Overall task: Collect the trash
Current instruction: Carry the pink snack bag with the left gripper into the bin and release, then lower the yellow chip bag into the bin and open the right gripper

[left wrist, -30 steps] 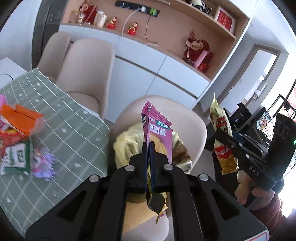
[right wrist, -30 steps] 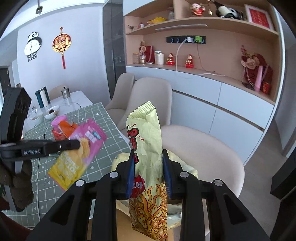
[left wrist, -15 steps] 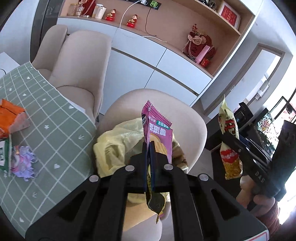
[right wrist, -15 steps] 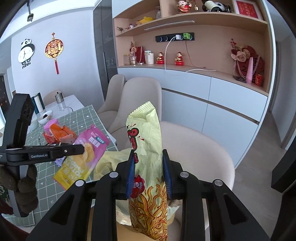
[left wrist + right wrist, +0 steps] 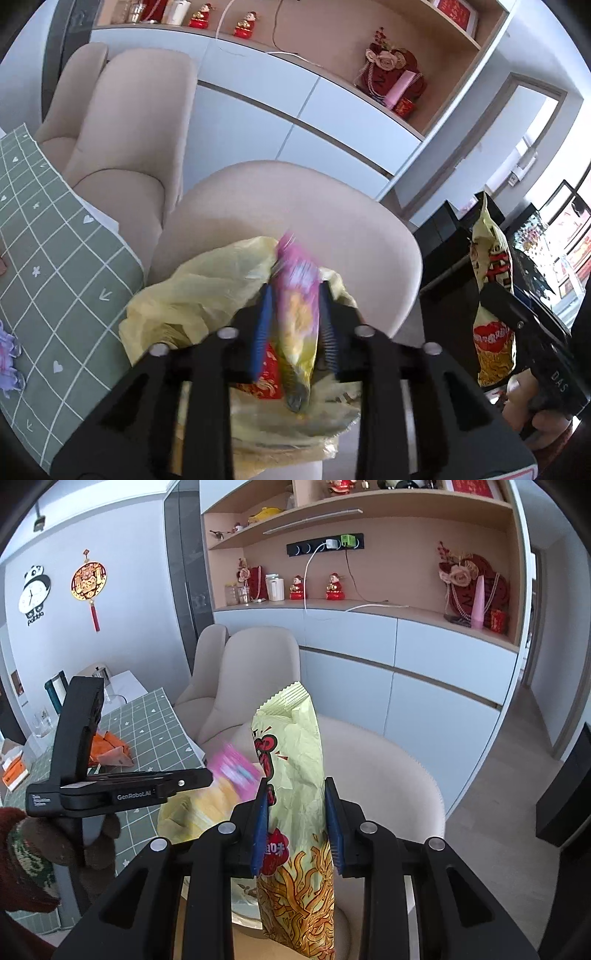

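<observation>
Over chair point(image 5: 332, 206), left gripper point(image 5: 293, 325) tilts down, jaws just opening.

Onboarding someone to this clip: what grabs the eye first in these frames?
The blurred pink snack wrapper between the left gripper, whose jaws have just been opening, right above the yellow trash bag on the beige chair. Next, the tall yellow snack bag clamped upright in the right gripper, filling the right wrist view.
</observation>
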Action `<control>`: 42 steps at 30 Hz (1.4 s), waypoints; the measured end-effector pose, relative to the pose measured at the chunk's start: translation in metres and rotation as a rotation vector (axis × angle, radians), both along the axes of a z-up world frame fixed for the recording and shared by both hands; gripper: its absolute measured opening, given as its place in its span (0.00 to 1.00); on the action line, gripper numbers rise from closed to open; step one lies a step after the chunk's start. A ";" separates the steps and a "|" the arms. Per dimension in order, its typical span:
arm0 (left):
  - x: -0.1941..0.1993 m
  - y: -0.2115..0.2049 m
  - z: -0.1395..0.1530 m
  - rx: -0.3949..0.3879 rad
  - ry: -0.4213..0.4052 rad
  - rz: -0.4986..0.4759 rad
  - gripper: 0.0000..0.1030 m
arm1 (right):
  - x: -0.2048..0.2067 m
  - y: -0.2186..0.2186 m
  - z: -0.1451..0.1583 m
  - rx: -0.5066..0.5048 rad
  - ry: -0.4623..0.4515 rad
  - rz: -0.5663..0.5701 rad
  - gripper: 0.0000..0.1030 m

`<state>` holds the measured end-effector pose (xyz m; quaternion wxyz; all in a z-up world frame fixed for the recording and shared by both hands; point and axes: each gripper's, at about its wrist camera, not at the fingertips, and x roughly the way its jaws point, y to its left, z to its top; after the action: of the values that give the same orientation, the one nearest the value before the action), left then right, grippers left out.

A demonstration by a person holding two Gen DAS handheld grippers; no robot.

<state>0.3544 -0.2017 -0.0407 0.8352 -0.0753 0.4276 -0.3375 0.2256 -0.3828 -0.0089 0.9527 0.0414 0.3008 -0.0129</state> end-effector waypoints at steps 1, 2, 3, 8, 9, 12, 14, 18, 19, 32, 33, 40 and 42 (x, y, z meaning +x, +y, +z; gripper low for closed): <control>0.000 0.003 -0.001 -0.001 0.002 0.011 0.28 | 0.001 0.000 -0.002 0.004 0.001 0.009 0.27; -0.001 0.006 -0.001 -0.001 0.005 0.020 0.29 | 0.003 0.001 -0.005 0.006 0.001 0.019 0.27; -0.002 0.011 0.000 0.005 0.005 0.040 0.29 | 0.006 0.003 -0.008 0.007 0.003 0.034 0.27; -0.024 0.036 0.007 0.061 -0.060 0.105 0.33 | 0.033 0.012 -0.027 0.027 0.033 0.114 0.27; -0.028 0.042 0.007 0.067 -0.067 0.112 0.35 | 0.038 0.015 -0.031 0.029 0.039 0.138 0.27; -0.040 0.061 0.007 0.094 -0.059 0.135 0.36 | 0.059 0.028 -0.048 0.015 0.074 0.209 0.27; -0.044 0.073 0.007 0.110 -0.048 0.161 0.36 | 0.071 0.036 -0.061 0.023 0.101 0.243 0.27; -0.050 0.106 0.003 0.131 -0.016 0.229 0.36 | 0.099 0.051 -0.097 0.038 0.191 0.292 0.27; -0.051 0.112 0.002 0.135 -0.010 0.243 0.36 | 0.104 0.056 -0.104 0.037 0.210 0.301 0.27; -0.057 0.159 -0.008 0.128 0.020 0.348 0.39 | 0.129 0.068 -0.143 0.033 0.356 0.283 0.35; -0.058 0.160 -0.008 0.125 0.021 0.349 0.40 | 0.127 0.068 -0.141 0.032 0.349 0.283 0.40; -0.060 0.176 -0.005 0.136 0.021 0.373 0.42 | 0.102 0.070 -0.120 0.029 0.289 0.254 0.53; -0.062 0.186 -0.004 0.143 0.018 0.388 0.42 | 0.093 0.068 -0.112 0.041 0.263 0.237 0.53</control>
<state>0.2928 -0.0158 -0.0452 0.8839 -0.0999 0.4355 -0.1381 0.3184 -0.3152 -0.1209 0.8989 0.0232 0.4259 0.1001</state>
